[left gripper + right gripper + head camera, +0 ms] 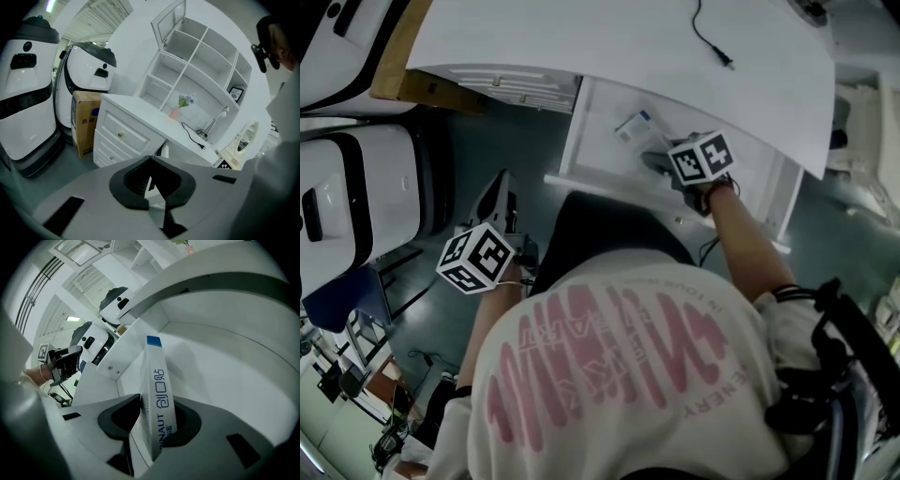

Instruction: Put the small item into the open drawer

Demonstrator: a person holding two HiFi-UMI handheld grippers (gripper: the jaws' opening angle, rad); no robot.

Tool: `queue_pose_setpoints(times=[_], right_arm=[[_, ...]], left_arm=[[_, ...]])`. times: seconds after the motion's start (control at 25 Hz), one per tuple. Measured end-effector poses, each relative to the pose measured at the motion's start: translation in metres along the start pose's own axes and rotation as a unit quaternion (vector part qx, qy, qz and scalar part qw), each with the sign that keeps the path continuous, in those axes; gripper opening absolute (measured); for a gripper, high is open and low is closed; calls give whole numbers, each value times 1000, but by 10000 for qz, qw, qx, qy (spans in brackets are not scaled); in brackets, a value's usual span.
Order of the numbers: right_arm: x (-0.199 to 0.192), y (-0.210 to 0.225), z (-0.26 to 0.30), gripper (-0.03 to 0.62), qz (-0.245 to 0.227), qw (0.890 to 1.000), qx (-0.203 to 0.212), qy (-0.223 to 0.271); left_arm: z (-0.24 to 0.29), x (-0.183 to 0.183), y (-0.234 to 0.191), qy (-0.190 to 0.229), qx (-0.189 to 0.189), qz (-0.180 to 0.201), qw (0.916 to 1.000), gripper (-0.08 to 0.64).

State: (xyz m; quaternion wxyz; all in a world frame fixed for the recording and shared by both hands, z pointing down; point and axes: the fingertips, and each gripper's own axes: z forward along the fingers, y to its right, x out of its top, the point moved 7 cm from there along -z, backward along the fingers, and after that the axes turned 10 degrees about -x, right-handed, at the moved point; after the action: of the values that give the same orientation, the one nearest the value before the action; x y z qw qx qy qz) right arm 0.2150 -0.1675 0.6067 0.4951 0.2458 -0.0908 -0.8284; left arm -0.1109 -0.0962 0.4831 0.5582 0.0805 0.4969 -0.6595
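The small item is a narrow white box with blue print (157, 390), also seen in the head view as the white box (633, 127). It stands on edge inside the open white drawer (581, 141), its far end on the drawer floor (225, 371). My right gripper (152, 427) reaches down into the drawer with the box between its jaws. The box leans on the left pad and the jaws stand a little apart around it. My left gripper (499, 183) hangs low at the left, away from the drawer, shut with nothing in it (151, 161).
The white desk top (609, 47) overhangs the drawer and carries a black cable with a plug (712, 42). Closed drawers (122, 136) sit left of the open one. A cardboard box (84, 122) and white robot bodies (28, 93) stand further left.
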Motion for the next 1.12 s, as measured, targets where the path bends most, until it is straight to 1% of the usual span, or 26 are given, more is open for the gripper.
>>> queue_pose_setpoints(times=[0.24,0.56,0.84,1.12], right_arm=[[0,2,0,156,51,10000,-38,13],[0,10,0,209,106,9998,-149,39],[0,8,1,210,139,9997,-194,78],[1,8,0,235,70,9989,-451,79]], left_arm=[[-3,-2,-1,40,39,-33,10000,29],[-4,-11,-1,62,80,-125,9999,29],[-7,-18,-4,70,93,-193,9997,29],[-7,-20,-3,86,45,-194,9998,29]])
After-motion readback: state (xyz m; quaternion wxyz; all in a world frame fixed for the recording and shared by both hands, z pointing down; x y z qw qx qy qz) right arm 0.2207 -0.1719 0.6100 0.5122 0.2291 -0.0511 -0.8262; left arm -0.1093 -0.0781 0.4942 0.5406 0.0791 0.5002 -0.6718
